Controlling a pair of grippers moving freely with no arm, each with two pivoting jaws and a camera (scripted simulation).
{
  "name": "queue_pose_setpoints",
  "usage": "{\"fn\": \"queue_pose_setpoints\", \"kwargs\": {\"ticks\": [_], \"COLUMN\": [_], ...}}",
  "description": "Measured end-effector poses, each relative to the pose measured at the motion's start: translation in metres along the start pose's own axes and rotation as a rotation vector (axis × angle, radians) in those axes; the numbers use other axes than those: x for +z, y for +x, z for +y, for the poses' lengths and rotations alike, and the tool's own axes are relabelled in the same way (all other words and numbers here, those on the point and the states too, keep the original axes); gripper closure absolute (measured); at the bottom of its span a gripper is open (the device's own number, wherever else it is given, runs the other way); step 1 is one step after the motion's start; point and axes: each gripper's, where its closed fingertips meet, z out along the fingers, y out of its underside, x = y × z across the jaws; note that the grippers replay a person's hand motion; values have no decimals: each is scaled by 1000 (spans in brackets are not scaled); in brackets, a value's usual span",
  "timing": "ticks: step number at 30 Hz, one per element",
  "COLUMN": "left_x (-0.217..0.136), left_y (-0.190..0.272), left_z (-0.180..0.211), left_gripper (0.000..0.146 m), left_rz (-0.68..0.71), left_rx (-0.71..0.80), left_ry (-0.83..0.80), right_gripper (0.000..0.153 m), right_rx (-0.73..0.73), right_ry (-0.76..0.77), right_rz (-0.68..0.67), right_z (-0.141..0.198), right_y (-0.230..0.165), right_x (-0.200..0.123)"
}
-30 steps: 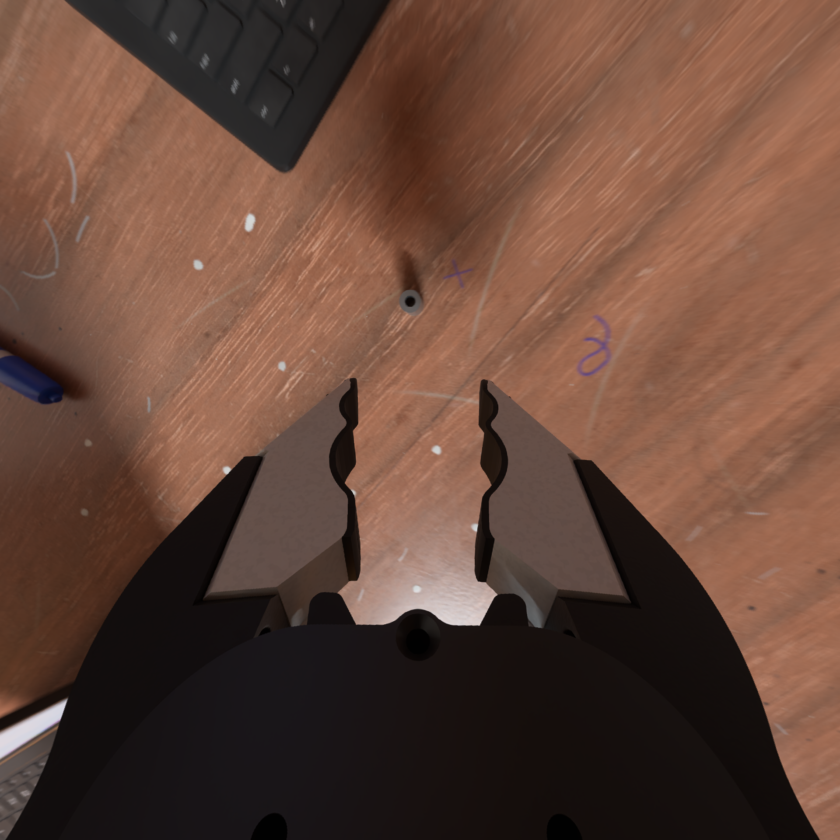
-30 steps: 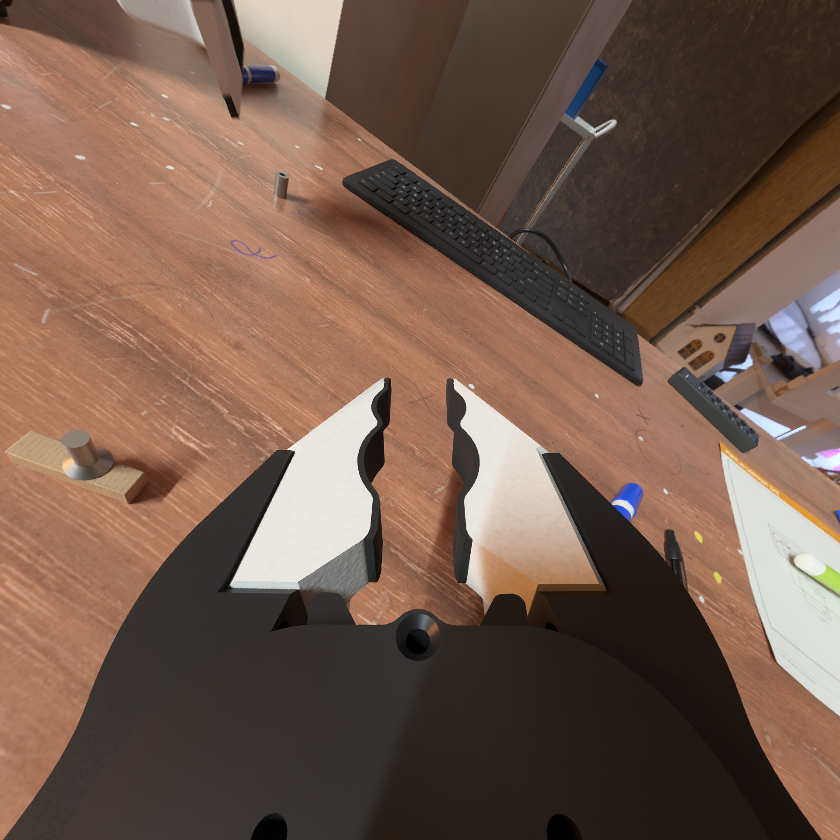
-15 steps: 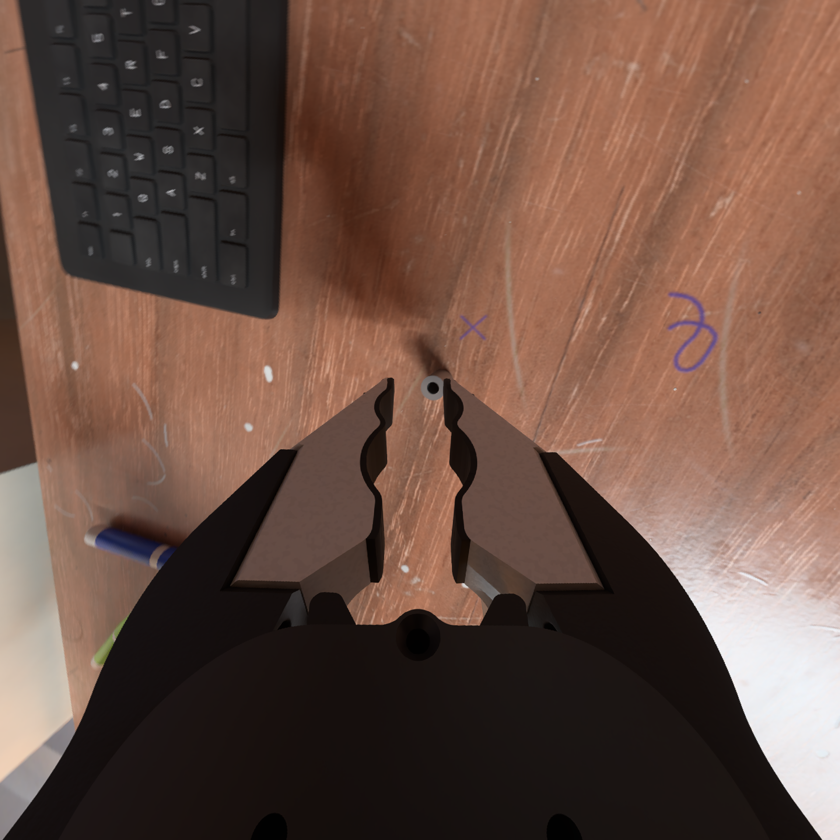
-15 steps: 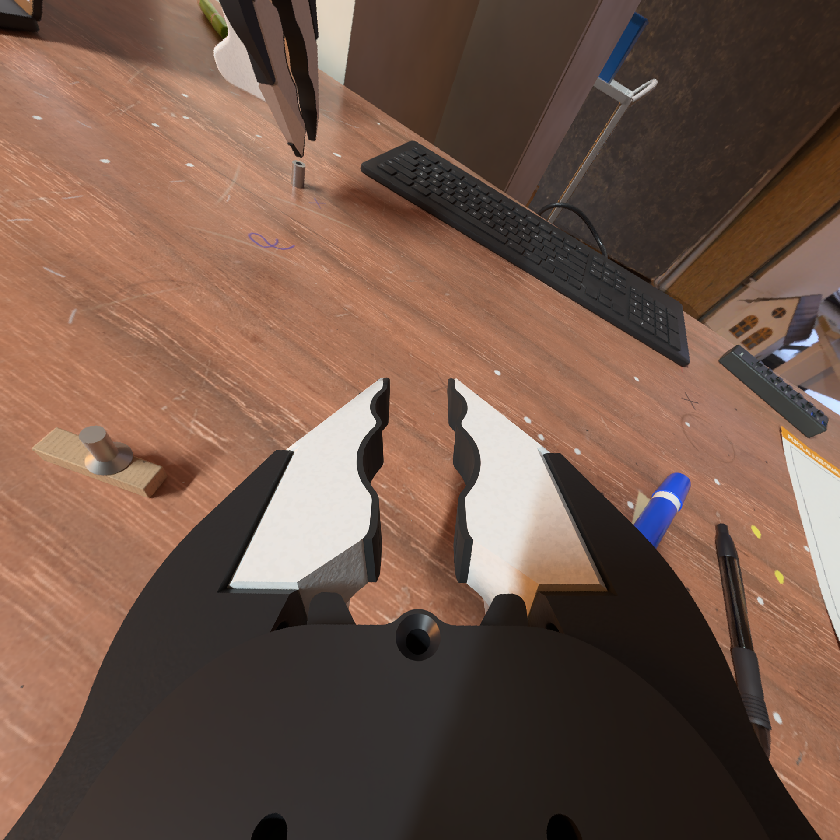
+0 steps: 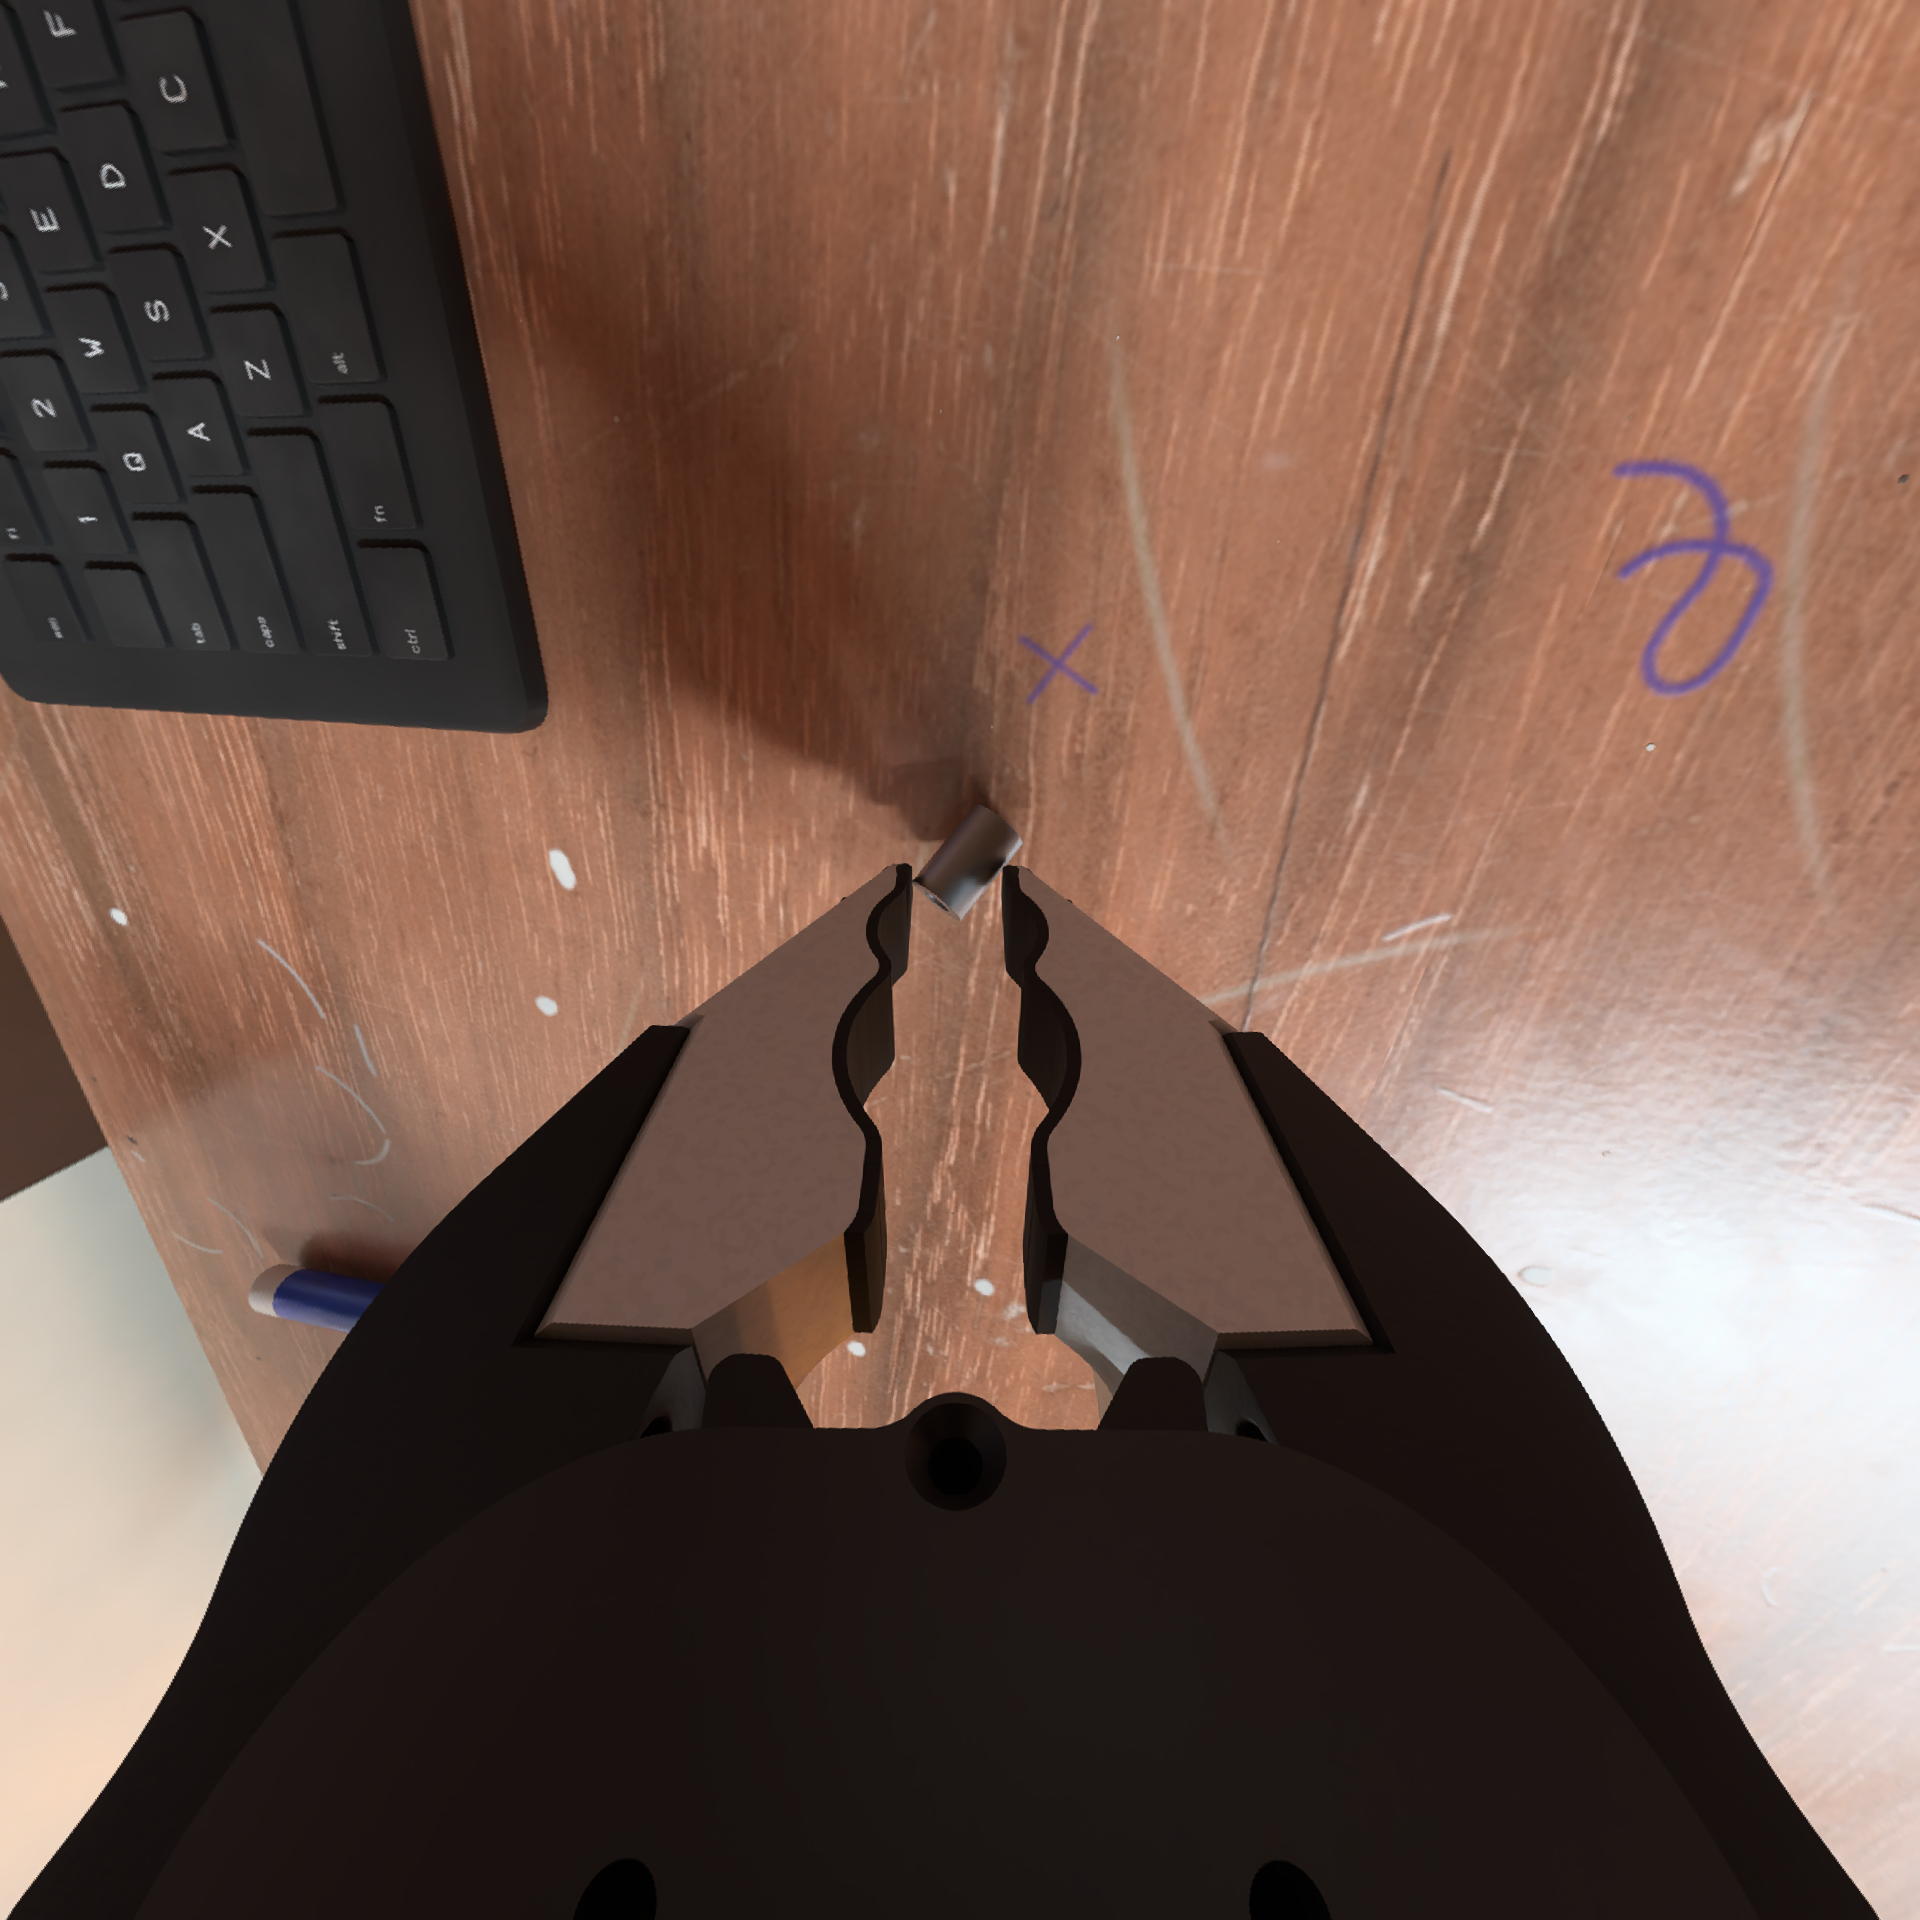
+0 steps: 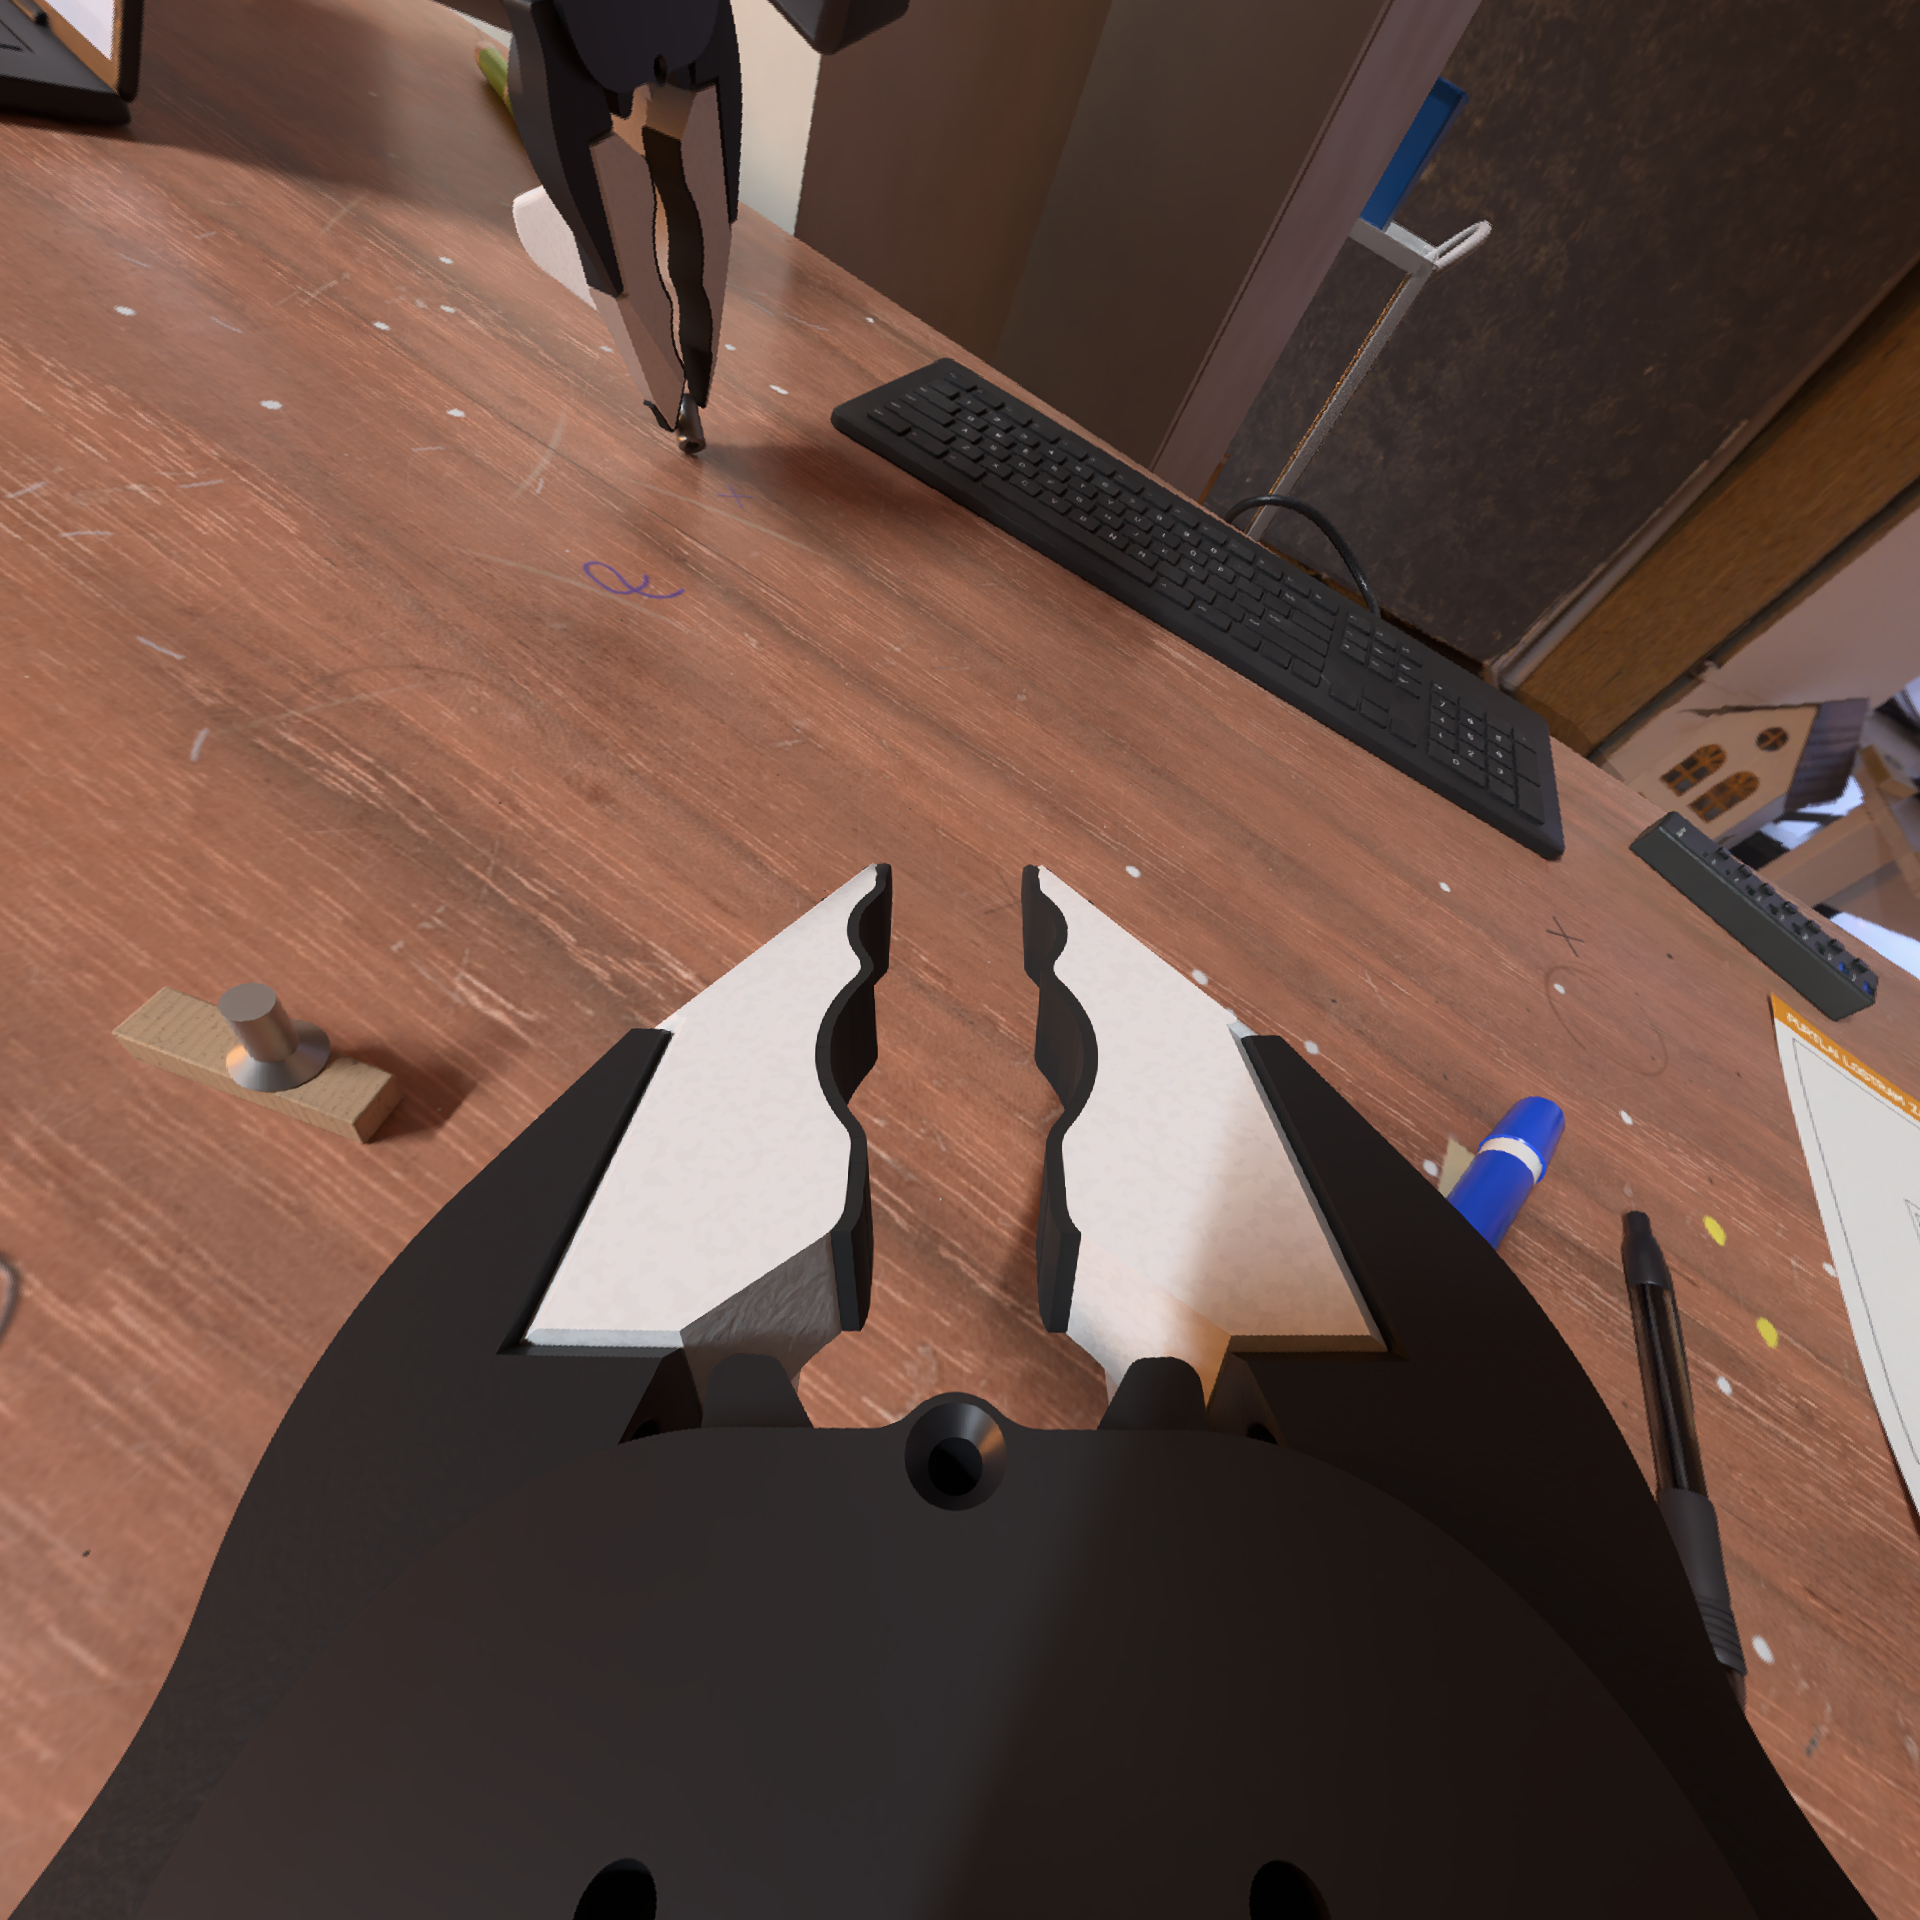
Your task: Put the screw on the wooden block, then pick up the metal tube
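Tube [image 5: 971, 862] is the thing in hand now: a short grey metal sleeve at the very tips of the left gripper [image 5: 956, 883], tilted, its bore end turned toward the camera and its far end down on the table [image 5: 1351, 312]. The jaws stand narrow, with a gap between the tips little wider than the tube. It sits in that gap, perhaps touching the left tip, but I cannot tell whether it is pinched. In the right wrist view the same gripper [image 6: 681, 410] points steeply down and the tube [image 6: 689, 431] shows as a dark nub at its tips, at or just above the wood.

To do this step well, I judge the tips should go a little lower and farther forward, so the flats meet the tube's round wall and not its end rim. Close slowly. A tilted tube caught by one corner is likely to squirt out or roll toward the keyboard [image 5: 239, 364]. Lift only once it sits square.

Screw [image 6: 260, 1037] stands head down on the block [image 6: 260, 1065], well apart from the tube, so that part looks done. The right gripper [image 6: 956, 883] hangs over bare table, jaws narrowly parted, holding nothing.

No container is in view.
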Motion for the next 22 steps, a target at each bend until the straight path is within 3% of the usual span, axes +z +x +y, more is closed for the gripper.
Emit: {"fn": "queue_pose_setpoints", "kwargs": {"ticks": [6,10,13,18,22], "left_x": [-14,-64,-119,-211,-221], "left_y": [2,-6,2,89,160], "left_z": [6,-6,-31,-103,-143], "left_gripper": [132,132,133,133,132], "left_rz": [-74,-164,-175,-45,-12], "left_rx": [-66,-221,-393,-466,-486], "left_ry": [52,260,513,973,1141], "right_gripper": [128,130,130,128,128], "right_rx": [9,71,172,347,416], "right_ry": [17,47,67,159,261], "right_rz": [-2,-25,-96,-290,-352], "right_z": [-4,-8,-10,-27,-42], "right_y": [1,2,-2,-15,-14], "right_x": [-3,-5,-6,-13,-24]}}
